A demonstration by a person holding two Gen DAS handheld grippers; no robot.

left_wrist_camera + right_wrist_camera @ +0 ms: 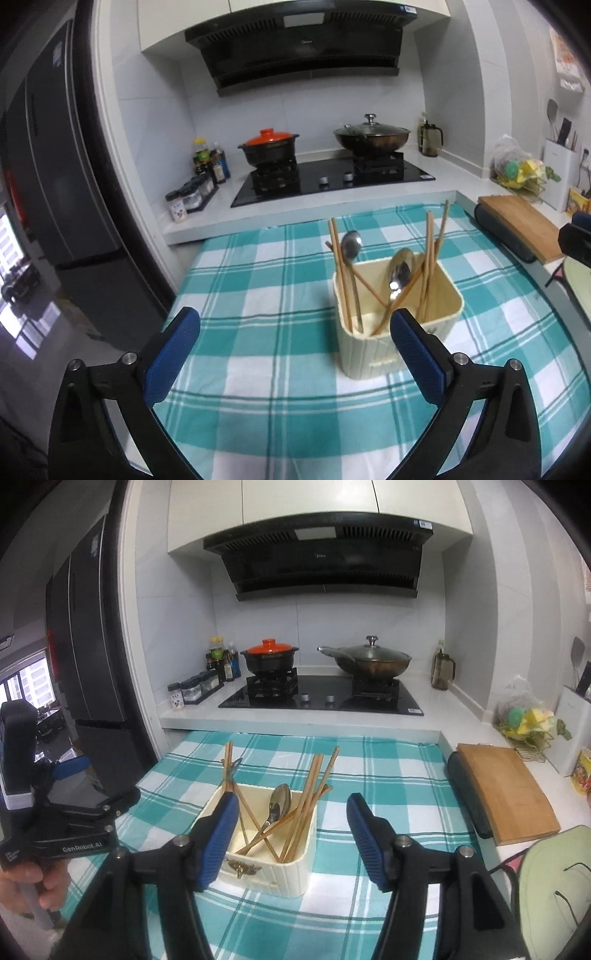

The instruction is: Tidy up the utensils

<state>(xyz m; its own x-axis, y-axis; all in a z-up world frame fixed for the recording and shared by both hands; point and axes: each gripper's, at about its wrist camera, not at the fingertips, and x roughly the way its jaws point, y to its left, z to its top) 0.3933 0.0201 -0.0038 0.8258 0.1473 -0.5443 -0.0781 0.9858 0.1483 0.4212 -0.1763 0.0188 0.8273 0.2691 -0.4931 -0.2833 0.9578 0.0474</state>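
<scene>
Both tongs, left (295,332) and right (291,830), agape and empty near the utensil holder (399,328).

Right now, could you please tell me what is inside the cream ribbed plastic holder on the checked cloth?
The cream holder contains wooden chopsticks and metal spoons; its walls hide their lower ends.

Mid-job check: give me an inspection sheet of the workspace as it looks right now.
Surface: teal checked tablecloth, flat.
Job's things: cream holder upright on the cloth, with chopsticks and spoons standing inside.
Clutter: nothing seen loose on the cloth.
Grippers: left hand-held gripper open, empty; right hand-held gripper open, empty.
Cables: nothing seen.
Surroundings: stove behind with an orange-lidded pot and a wok; cutting board at right.
</scene>
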